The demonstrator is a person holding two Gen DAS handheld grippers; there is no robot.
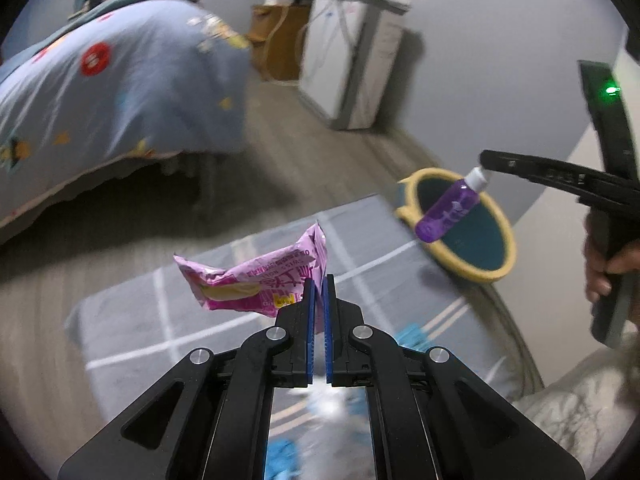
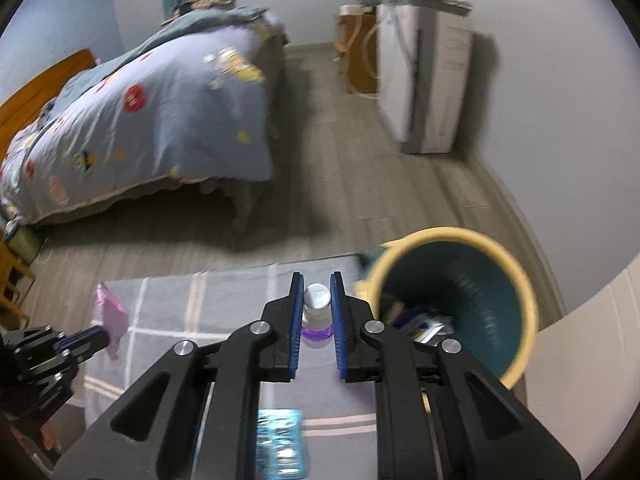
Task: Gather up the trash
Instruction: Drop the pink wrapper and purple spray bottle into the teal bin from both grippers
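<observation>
My left gripper [image 1: 319, 280] is shut on a pink snack wrapper [image 1: 256, 276] and holds it above the grey checked rug [image 1: 168, 320]. My right gripper [image 2: 317, 280] is shut on the white cap of a small purple bottle [image 2: 317, 312]. In the left wrist view the bottle [image 1: 448, 212] hangs from the right gripper [image 1: 486, 166] over the rim of the teal trash bin with a yellow rim [image 1: 464, 224]. In the right wrist view the bin [image 2: 460, 300] lies just right of my fingers, with several pieces of trash inside. The left gripper [image 2: 100, 336] and wrapper [image 2: 110, 312] show at the left.
A bed with a blue patterned quilt [image 2: 152, 128] stands at the left. A white appliance [image 2: 424, 76] and a brown box [image 2: 352, 48] stand against the far wall. A blue packet [image 2: 280, 444] lies on the rug under my right gripper. A white wall edge [image 2: 580, 360] is at right.
</observation>
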